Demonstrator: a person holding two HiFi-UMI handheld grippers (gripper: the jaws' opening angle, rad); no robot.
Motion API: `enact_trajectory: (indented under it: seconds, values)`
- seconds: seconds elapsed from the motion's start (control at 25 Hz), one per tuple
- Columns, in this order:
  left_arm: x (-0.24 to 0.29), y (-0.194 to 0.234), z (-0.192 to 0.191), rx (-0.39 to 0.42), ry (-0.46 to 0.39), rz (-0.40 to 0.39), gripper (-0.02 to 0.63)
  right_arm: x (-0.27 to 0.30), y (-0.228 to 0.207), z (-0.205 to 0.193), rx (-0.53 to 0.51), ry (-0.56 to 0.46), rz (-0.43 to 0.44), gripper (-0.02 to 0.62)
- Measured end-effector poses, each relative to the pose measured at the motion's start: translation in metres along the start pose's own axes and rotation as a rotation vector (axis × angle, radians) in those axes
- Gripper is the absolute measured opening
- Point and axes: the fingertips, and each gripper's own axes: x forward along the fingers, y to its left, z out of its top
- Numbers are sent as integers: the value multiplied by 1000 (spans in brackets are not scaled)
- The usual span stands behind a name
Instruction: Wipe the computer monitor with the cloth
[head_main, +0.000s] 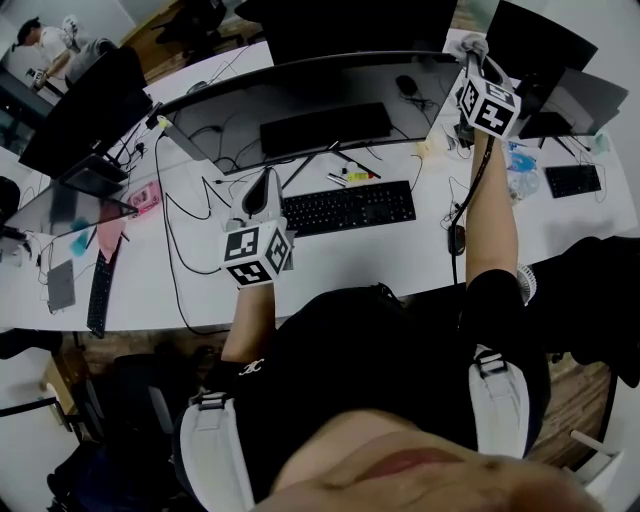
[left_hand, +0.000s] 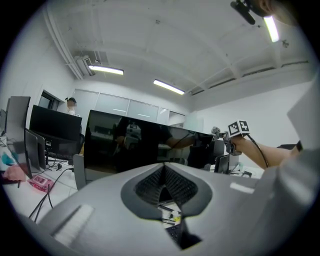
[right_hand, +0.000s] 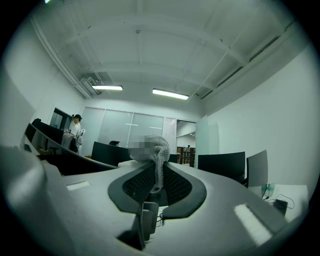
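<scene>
One right hand-held gripper (right_hand: 156, 172) clamps cloth (right_hand: 159, 145) beside right edge of monitor (head_main: 250, 85).

Black top (head_main: 370, 340), pale straps (head_main: 497, 400), perhaps padded; left claw (left_hand: 163, 167) and right claw (right_hand: 156, 167) are grey.

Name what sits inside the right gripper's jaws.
A grey knitted cloth is pinched between the jaws of the right gripper and bunches up above them. How far it reaches down is covered by the jaws.

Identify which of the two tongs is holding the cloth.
The right tongs: a grey knitted cloth is pinched between its jaws, up by the wide monitor's right end. The left tongs are shut on nothing, near the keyboard.
</scene>
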Motion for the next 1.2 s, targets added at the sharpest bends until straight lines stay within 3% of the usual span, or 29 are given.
enact_trajectory:
  seconds: [0.44, 0.68, 0.96, 1.2]
  values:
    - [6, -19, -9, 31, 36, -17, 54, -1, 2, -40, 43, -6, 123, 43]
    - [8, -28, -20, 41, 65, -27, 54, 0, 7, -70, 79, 50, 164, 43]
    - [4, -25, -25, 42, 80, -6, 54, 1, 14, -124, 36, 164, 180, 41]
    - [-4, -18, -31, 47, 99, 16, 54, -1, 23, -171, -98, 265, 161, 41]
